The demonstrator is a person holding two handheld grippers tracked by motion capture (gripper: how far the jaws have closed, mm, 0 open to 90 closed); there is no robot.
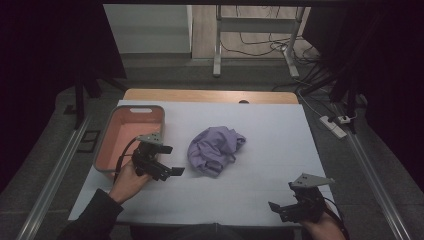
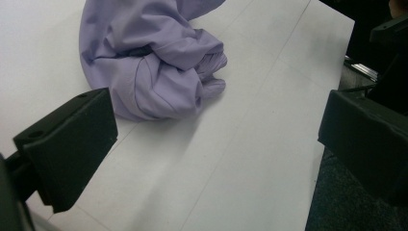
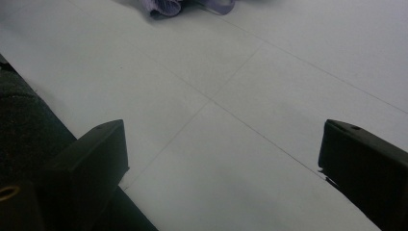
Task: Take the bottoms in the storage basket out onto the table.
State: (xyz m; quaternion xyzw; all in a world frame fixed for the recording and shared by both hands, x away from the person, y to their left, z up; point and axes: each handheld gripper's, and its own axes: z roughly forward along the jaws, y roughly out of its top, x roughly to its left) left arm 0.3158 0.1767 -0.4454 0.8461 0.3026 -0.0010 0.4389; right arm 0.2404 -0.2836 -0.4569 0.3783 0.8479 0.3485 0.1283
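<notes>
**Two open grippers, one crumpled garment still untouched**

Two grippers stand off from a crumpled lilac cloth garment [image 1: 216, 149] that lies bunched near the middle of the white-covered worktop [image 1: 270, 130], just right of a shallow salmon-pink plastic tub [image 1: 112, 131]. By the look of it, the work is at the approach step: nothing is gripped yet, and the cloth is probably bound for folding or for the tub.

The left gripper [image 1: 167, 170] hovers between the tub and the garment, its fingers [image 2: 72, 139] spread wide and pointed toward the cloth's near edge; in the left gripper view the lilac heap [image 2: 149, 57] sits just ahead of them, apart from both pads. They hold and touch nothing.

The right gripper [image 1: 280, 209] hangs at the worktop's near right corner, well apart from the garment. Its fingers [image 3: 91, 163] are also spread wide over bare white surface, with only a scrap of the cloth [image 3: 166, 6] far ahead.

The next move likely calls for the left gripper to advance, dip onto a fold and close, while the right one travels across to take a second edge.
</notes>
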